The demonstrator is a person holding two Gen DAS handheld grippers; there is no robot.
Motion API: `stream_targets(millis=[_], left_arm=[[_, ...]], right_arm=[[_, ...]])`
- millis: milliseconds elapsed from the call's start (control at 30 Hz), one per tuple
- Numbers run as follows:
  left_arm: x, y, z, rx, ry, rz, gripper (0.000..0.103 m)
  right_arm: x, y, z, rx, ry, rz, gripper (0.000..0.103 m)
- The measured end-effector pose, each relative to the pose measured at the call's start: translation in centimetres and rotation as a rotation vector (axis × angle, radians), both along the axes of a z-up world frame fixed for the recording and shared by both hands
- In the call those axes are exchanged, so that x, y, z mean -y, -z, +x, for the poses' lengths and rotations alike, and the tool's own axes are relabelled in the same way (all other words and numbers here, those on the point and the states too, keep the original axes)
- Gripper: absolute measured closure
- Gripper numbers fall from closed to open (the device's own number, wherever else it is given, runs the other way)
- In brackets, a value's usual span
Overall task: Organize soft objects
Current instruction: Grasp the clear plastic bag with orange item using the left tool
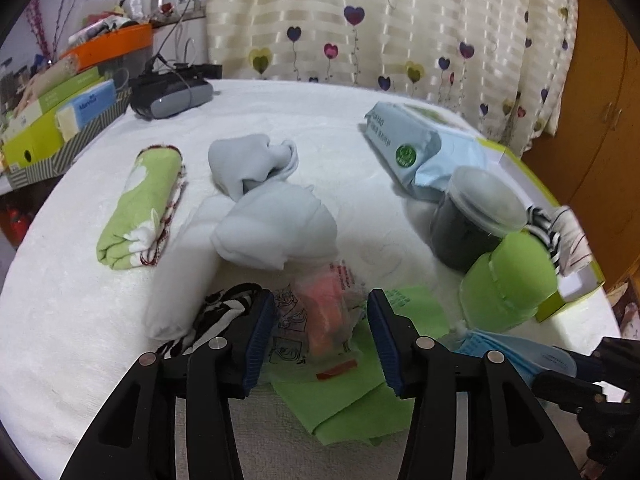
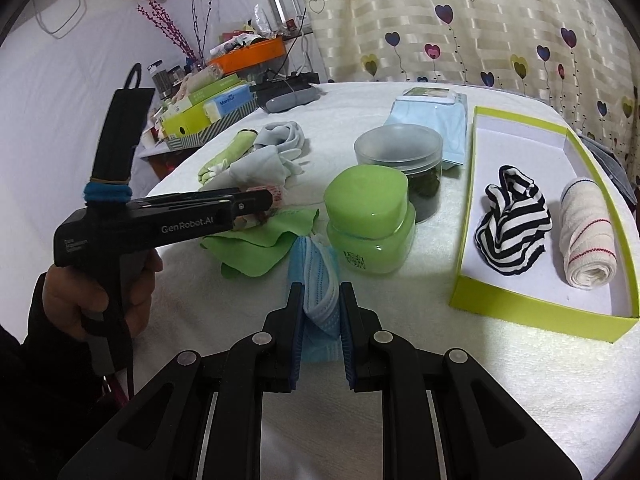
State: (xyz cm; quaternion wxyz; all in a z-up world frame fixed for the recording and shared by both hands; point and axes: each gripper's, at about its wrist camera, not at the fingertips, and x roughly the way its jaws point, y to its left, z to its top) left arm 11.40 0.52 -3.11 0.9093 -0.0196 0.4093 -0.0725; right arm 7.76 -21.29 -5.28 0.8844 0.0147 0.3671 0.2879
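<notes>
My left tongs (image 1: 322, 334) stand wide apart over a clear packet (image 1: 320, 316) with something orange inside, which lies on a green cloth (image 1: 360, 396); the pads do not press on it. My right tongs (image 2: 320, 322) are clamped on a blue mask (image 2: 318, 280). From the left camera I get the soft things across the counter (image 1: 80, 320): a rolled green towel (image 1: 140, 208), a pale grey bundle (image 1: 264, 208), a zebra-striped cloth (image 1: 224, 312) just beside the left pad, and a wipes pack (image 1: 416, 148) at the back. There the box (image 1: 560, 300) is mostly hidden behind the green jar (image 1: 508, 284) and dark jar (image 1: 472, 220). The right camera shows the box (image 2: 532, 304) open, with a striped cloth (image 2: 514, 228) and a rolled white towel (image 2: 586, 244) lying side by side in it, and the hand (image 2: 96, 280) holding the left tool.
</notes>
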Motion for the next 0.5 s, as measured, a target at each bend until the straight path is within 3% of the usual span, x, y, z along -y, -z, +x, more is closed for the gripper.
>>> stream_targets(millis=[167, 200, 233, 333, 367, 400, 500], left_arm=[[0.3, 0.3, 0.4, -0.015, -0.003, 0.010, 0.058], [0.3, 0.2, 0.4, -0.016, -0.006, 0.013, 0.066], [0.3, 0.2, 0.4, -0.018, -0.010, 0.011, 0.067], [0.1, 0.0, 0.2, -0.009, -0.014, 0.004, 0.072], [0.0, 0.0, 0.1, -0.007, -0.014, -0.003, 0.072], [-0.1, -0.1, -0.1, -0.005, -0.014, -0.010, 0.073], [-0.4, -0.4, -0.4, 0.005, -0.013, -0.030, 0.073]], right_arm=[[-0.3, 0.3, 0.2, -0.016, -0.017, -0.005, 0.086], [-0.4, 0.4, 0.3, -0.019, -0.016, -0.010, 0.084], [-0.5, 0.4, 0.4, -0.021, -0.013, -0.022, 0.083], [-0.9, 0.7, 0.4, -0.019, -0.021, -0.047, 0.071], [-1.1, 0.8, 0.5, -0.021, -0.027, -0.054, 0.061], [-1.3, 0.9, 0.5, -0.023, -0.032, -0.061, 0.058], [-1.8, 1.3, 0.7, -0.028, -0.035, -0.083, 0.058]])
